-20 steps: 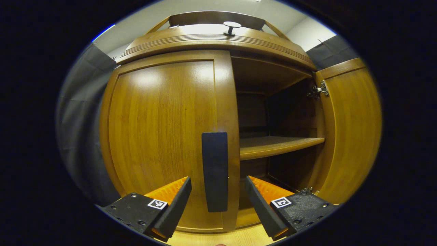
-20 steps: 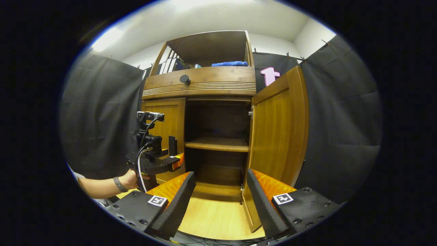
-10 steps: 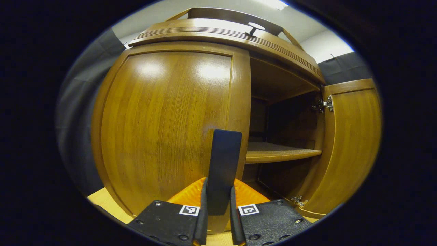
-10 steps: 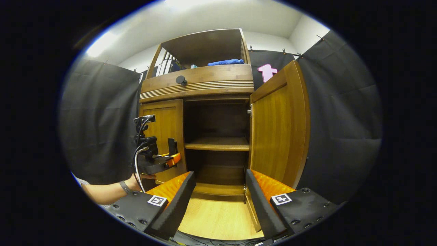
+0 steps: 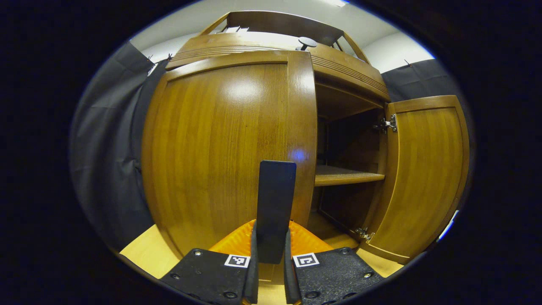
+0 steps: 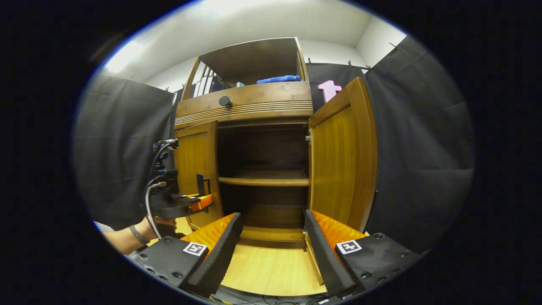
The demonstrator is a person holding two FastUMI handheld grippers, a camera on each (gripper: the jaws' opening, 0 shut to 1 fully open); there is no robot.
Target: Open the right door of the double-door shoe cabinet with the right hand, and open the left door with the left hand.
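Note:
In the left gripper view my left gripper (image 5: pixel 269 250) is shut on the dark upright handle (image 5: pixel 275 207) of the cabinet's left door (image 5: pixel 220 148), which stands slightly ajar. The right door (image 5: pixel 423 169) hangs wide open on its hinges. From the right gripper view, the left gripper (image 6: pixel 199 202), held by a hand (image 6: pixel 159 222), grips the handle (image 6: pixel 200 184) of the left door (image 6: pixel 197 169). My right gripper (image 6: pixel 273 241) is open with nothing between its fingers, set back from the cabinet, with the open right door (image 6: pixel 341 161) to its right.
Inside the cabinet is a wooden shelf (image 6: pixel 264 180) over a dark lower bay. A drawer with a round knob (image 6: pixel 225 101) sits above the doors, and a blue cloth (image 6: pixel 277 79) lies on top. Black cloth walls flank the cabinet. Light wood floor (image 6: pixel 271 271) runs in front.
My left gripper closed on the left door's handle and has drawn the door a little outward. The right gripper stayed open and nearly still.

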